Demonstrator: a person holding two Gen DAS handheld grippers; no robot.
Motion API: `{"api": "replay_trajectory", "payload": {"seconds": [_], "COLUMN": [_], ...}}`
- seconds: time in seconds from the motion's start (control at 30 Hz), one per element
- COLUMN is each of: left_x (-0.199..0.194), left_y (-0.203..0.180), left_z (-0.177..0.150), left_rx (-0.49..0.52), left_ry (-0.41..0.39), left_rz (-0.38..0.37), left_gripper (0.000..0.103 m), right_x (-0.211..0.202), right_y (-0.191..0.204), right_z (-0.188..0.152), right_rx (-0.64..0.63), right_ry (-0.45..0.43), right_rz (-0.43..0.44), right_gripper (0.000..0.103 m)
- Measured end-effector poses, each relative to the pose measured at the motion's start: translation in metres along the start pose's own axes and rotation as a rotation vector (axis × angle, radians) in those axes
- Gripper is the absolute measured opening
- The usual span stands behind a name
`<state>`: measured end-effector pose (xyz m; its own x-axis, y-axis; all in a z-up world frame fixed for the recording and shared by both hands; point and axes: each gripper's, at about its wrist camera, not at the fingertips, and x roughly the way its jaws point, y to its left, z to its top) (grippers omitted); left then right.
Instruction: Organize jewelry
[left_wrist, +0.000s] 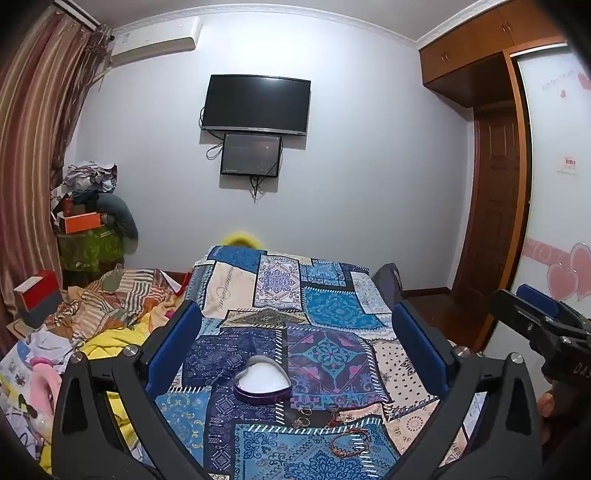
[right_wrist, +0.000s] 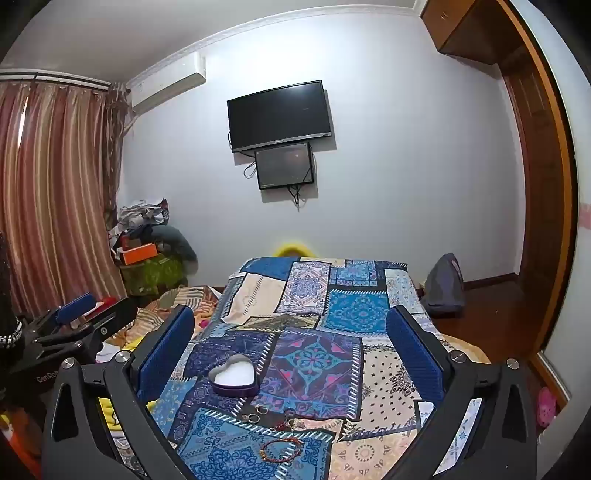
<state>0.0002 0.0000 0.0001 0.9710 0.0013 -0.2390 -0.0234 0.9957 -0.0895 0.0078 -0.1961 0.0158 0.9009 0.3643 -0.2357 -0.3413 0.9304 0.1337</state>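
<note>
Patchwork cloth (left_wrist: 325, 310) in blues, purples and creams covers the long surface that runs from the near edge toward the far wall, where a dark television (left_wrist: 256, 104) hangs above a smaller screen (left_wrist: 250, 154). Striped curtains (left_wrist: 33, 155) fall at the left, beside a heap of boxes and clothes (left_wrist: 90, 206); wooden wardrobes (left_wrist: 480, 44) stand at the right.

Both tools hover above the near end of the cloth. The left gripper (left_wrist: 295, 343) has its blue-padded fingers spread wide with nothing between them, and the right gripper (right_wrist: 291, 343) is spread just as wide and equally bare; each shows at the edge of the other's view.

A heart-shaped tin (left_wrist: 263, 382) with a purple wall and white lining sits open on the cloth, near centre. Nearer than it lies a red beaded bracelet (left_wrist: 349, 443), apart from the tin. Between tin and bracelet rest a pair of ring-shaped earrings (left_wrist: 302, 417) and, just right of them, a small tangle of other pieces (left_wrist: 338, 415) too small to make out.
</note>
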Motion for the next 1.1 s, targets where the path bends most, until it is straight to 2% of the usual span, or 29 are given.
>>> {"api": "replay_trajectory", "payload": {"seconds": [1.1], "left_x": [0.0081], "left_y": [0.0057], "left_z": [-0.0003], "left_rx": [-0.021], "left_ry": [0.014], "left_rz": [0.013], "left_gripper": [0.103], "right_x": [0.0029], "right_y": [-0.0017], "right_z": [0.0], "right_rx": [0.003], "right_ry": [0.016], "right_rz": [0.006], "right_gripper": [0.103]}}
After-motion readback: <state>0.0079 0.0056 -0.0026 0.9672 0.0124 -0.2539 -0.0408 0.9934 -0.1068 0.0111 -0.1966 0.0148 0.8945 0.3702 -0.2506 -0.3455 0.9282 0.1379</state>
